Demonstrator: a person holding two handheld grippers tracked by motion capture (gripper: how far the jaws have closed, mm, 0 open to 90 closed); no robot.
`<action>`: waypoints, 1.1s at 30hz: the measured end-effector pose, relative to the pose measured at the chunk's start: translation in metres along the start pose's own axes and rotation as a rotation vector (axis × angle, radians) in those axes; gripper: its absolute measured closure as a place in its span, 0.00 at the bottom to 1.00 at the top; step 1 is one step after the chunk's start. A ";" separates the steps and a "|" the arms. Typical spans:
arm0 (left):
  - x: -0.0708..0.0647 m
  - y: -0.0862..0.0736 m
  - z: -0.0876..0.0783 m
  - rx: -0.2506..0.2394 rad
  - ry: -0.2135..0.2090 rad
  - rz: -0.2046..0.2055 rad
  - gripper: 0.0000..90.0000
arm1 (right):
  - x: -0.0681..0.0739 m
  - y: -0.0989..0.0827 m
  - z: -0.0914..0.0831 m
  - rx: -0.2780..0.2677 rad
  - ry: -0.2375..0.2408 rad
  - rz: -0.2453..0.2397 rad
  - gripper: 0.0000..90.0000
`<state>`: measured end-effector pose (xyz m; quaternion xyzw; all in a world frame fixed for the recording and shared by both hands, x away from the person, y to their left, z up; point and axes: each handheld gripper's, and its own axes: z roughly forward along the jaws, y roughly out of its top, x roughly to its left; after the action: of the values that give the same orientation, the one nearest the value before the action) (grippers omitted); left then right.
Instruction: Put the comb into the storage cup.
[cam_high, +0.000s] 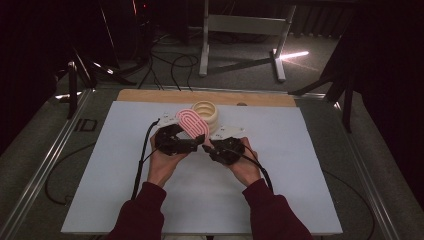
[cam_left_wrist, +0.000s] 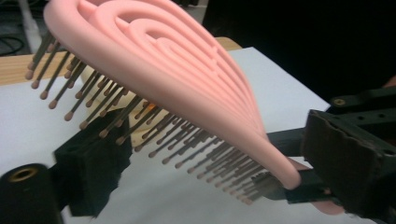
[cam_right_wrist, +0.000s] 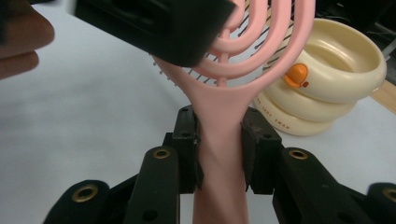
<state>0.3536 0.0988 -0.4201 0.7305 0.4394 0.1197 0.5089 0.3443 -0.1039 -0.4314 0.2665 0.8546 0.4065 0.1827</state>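
A pink vented hairbrush (cam_high: 192, 122) with dark bristles hangs above the white mat. My right gripper (cam_right_wrist: 219, 154) is shut on its handle (cam_right_wrist: 219, 135), one pad on each side. In the high view the right gripper (cam_high: 207, 145) sits below the brush's right side. My left gripper (cam_left_wrist: 210, 149) straddles the brush head (cam_left_wrist: 177, 70): one pad meets the bristle tips, the other stands just off the pink back. The left gripper (cam_high: 192, 142) reaches in from the left. A stack of cream rings (cam_high: 206, 112) stands just behind the brush on the mat.
The white mat (cam_high: 210, 200) covers most of the table, with a wooden strip (cam_high: 150, 95) along its far edge. Metal rails run down both table sides. Cables trail from each gripper toward the person. The cream rings (cam_right_wrist: 327, 79) bear an orange knob (cam_right_wrist: 297, 74).
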 end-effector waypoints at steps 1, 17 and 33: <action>0.000 0.000 0.001 0.000 -0.001 -0.007 0.17 | 0.001 0.000 0.000 -0.001 0.002 -0.001 0.78; 0.002 0.003 0.004 -0.007 -0.054 -0.073 0.48 | 0.006 0.004 -0.001 -0.020 0.013 -0.034 0.78; 0.002 0.003 0.003 -0.028 -0.100 -0.083 0.60 | 0.007 0.002 0.001 -0.019 0.006 -0.047 0.78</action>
<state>0.3580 0.0979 -0.4192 0.7095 0.4416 0.0678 0.5450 0.3402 -0.0976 -0.4310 0.2435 0.8573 0.4109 0.1922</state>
